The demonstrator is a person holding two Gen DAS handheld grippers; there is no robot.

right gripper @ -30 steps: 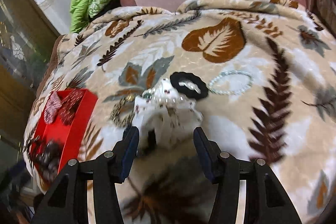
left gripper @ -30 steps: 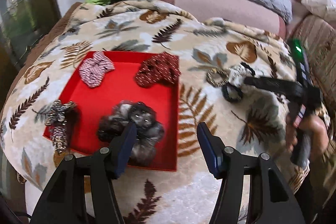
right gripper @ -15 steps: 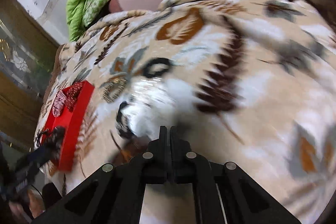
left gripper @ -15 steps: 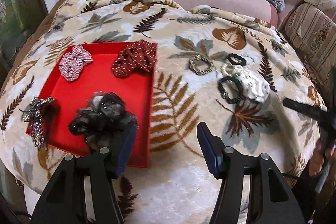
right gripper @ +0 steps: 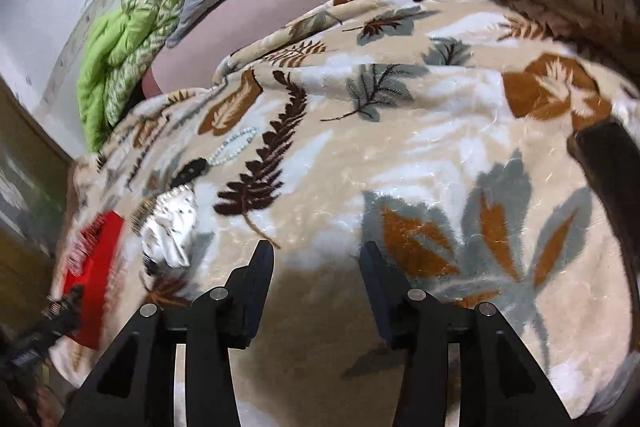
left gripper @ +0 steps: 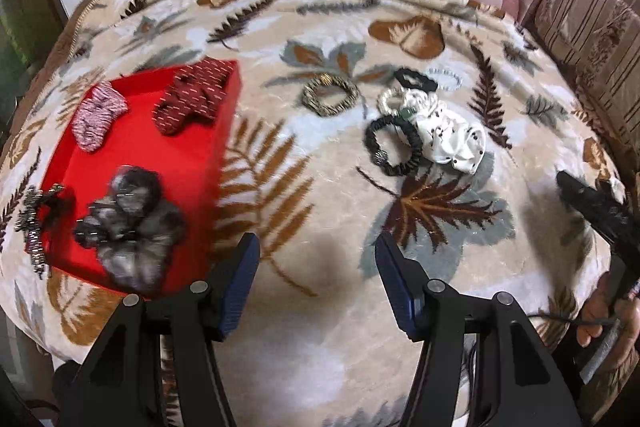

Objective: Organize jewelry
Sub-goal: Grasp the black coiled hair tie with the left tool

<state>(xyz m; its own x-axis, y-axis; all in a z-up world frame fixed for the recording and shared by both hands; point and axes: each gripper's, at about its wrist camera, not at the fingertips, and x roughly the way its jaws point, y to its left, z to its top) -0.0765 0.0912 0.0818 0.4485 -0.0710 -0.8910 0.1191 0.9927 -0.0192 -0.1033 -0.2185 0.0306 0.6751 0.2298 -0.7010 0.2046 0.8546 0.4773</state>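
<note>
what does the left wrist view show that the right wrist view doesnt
Only the left wrist view: inside the red tray, the grey furry scrunchie, dark red bow, pink bow; also the gold scrunchie clearly.
Only the right wrist view: the blanket's far right, and the right gripper, open and empty, its jaws just reopened.
Both: white scrunchie, bead bracelet, tray, leaf blanket.

Red tray (left gripper: 140, 155), leaf-patterned beige blanket (left gripper: 320, 211), white scrunchie (left gripper: 448, 135).
</note>
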